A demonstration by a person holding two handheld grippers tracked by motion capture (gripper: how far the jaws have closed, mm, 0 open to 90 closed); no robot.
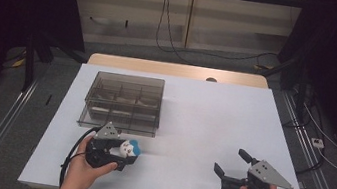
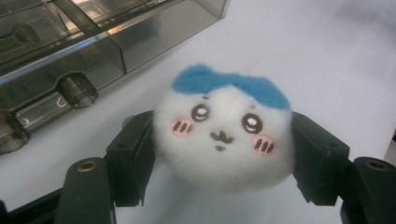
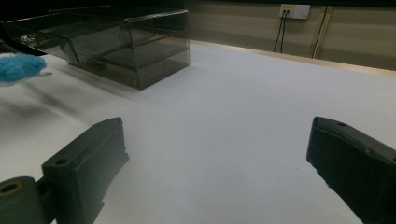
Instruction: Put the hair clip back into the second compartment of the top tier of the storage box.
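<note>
Left hand-held gripper point(image 1: 130, 158) clamps the plush ball point(image 2: 224, 135) just off the counter point(image 1: 214, 111), organizer box point(image 1: 124, 102) close at twelve o'clock, while right hand-held gripper point(image 1: 231, 160) idles open, well apart.

One plush toy point(image 1: 129, 147), white with a blue tuft, near the table's point(image 1: 213, 116) front-left corner. One smoked clear box point(image 1: 124, 102) toward the back-left, divided into what looks like six compartments, though the tint makes that count unsure. Two grippers: the left point(image 1: 123, 154) at the front-left, the right point(image 1: 231, 162) at the front-right. One table. Two hands.
</note>
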